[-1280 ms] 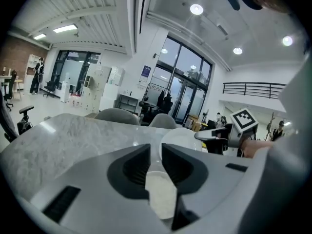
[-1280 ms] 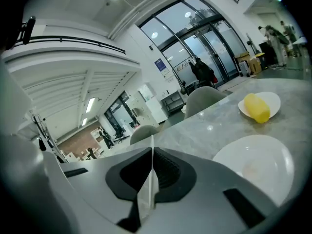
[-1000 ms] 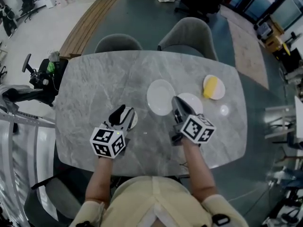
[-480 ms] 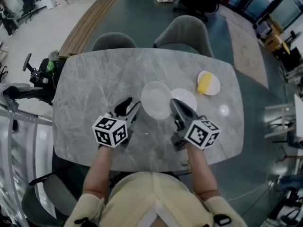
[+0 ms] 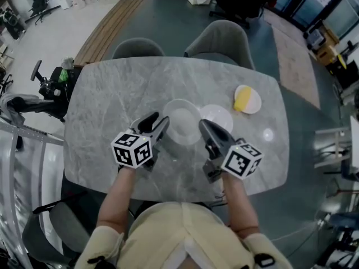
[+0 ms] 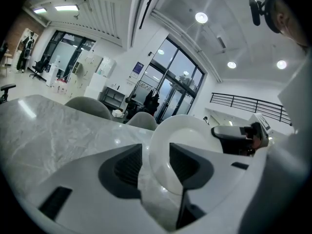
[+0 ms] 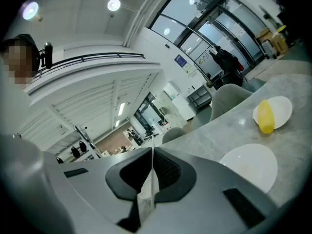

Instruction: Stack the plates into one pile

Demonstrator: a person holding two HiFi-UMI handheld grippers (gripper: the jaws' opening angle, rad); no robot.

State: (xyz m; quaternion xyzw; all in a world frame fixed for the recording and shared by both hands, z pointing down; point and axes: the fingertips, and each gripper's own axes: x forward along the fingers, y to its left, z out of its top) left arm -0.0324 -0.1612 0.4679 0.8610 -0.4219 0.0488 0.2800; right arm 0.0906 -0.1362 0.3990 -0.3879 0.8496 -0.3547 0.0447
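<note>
On the table, the centre plate lay in the middle, with the second plate just beside it on the right. The third plate lay farther right, nearer the far edge, and carried an oblong item. Your left gripper stood at the centre plate's left rim. Your right gripper stood before the second plate. Two chairs stood behind the table.

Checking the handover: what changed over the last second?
The left gripper slid right to the middle plate, its jaws just opening, now astride the rim. The right gripper, shut on the opposite rim, lifted it slightly. The other plate and the plate with the yellow thing stayed put.
</note>
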